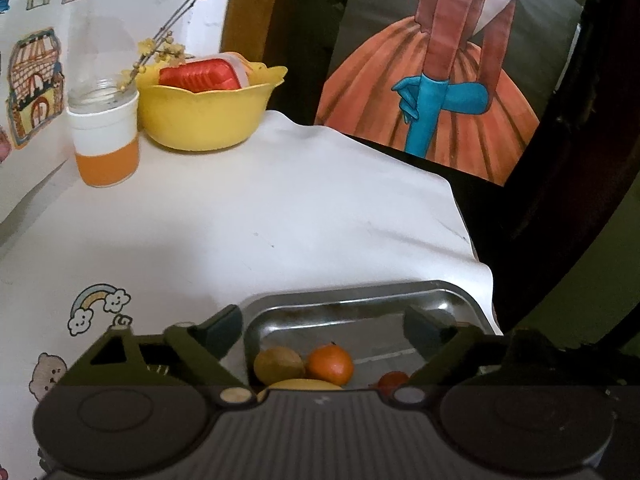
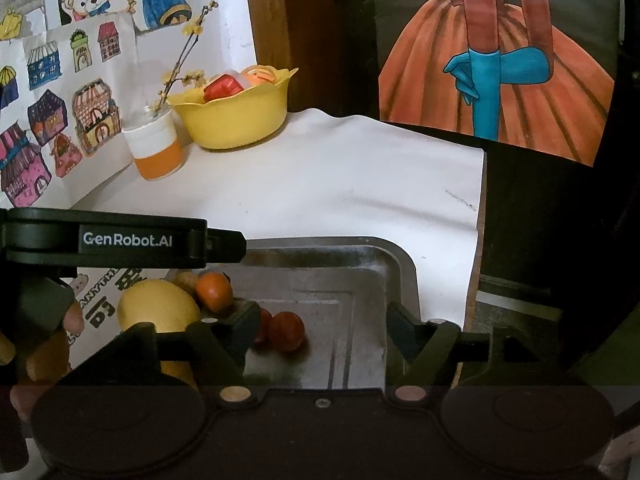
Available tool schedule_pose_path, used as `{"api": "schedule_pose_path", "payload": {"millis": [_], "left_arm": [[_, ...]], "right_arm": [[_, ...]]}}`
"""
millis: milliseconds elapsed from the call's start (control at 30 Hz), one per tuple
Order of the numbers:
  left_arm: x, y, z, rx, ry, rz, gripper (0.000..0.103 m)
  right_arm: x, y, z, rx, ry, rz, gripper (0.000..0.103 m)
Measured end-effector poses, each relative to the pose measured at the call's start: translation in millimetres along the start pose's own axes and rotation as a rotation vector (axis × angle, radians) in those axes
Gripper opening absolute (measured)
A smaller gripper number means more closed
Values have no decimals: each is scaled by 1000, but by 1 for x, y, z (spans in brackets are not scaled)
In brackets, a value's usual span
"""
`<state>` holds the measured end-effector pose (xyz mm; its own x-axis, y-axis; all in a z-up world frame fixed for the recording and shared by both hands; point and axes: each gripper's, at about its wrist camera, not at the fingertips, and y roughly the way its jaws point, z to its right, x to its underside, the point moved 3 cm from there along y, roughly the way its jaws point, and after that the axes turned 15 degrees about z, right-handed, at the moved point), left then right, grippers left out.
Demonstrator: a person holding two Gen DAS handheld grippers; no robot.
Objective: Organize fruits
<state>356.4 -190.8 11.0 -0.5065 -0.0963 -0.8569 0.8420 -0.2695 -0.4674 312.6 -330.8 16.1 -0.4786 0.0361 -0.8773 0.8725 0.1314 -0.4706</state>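
Note:
A metal tray (image 1: 460,300) sits near the table's front edge with fruit in it. In the left wrist view it holds a brown kiwi (image 1: 279,363), an orange (image 1: 330,363), a yellow fruit (image 1: 304,385) and a red fruit (image 1: 393,380). My left gripper (image 1: 324,330) hovers open above them, holding nothing. The right wrist view shows the tray (image 2: 400,264), a large yellow fruit (image 2: 158,312), the orange (image 2: 215,290) and two small red fruits (image 2: 286,330). My right gripper (image 2: 324,330) is open over the tray, its left finger beside the red fruits. The left gripper's body (image 2: 120,238) crosses from the left.
At the back left stand a yellow bowl (image 1: 204,112) holding a red packet and a white-and-orange cup (image 1: 106,140) with flowering twigs. The white tablecloth (image 1: 280,208) ends at the right edge over a dark drop. A hand (image 2: 60,320) grips the left tool. Drawings cover the left wall.

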Motion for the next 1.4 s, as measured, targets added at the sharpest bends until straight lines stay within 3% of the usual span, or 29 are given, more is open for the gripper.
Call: {"api": "schedule_pose_path", "payload": {"millis": [167, 433, 1400], "left_arm": [[-2, -2, -1, -23, -3, 22, 102], [-2, -6, -3, -43, -3, 32, 102], [-6, -35, -22, -102, -2, 78, 103]], "right_arm": [[-1, 0, 0, -4, 10, 1, 88], [-2, -3, 0, -7, 28, 8, 102], [-8, -26, -11, 12, 22, 30, 102]]}}
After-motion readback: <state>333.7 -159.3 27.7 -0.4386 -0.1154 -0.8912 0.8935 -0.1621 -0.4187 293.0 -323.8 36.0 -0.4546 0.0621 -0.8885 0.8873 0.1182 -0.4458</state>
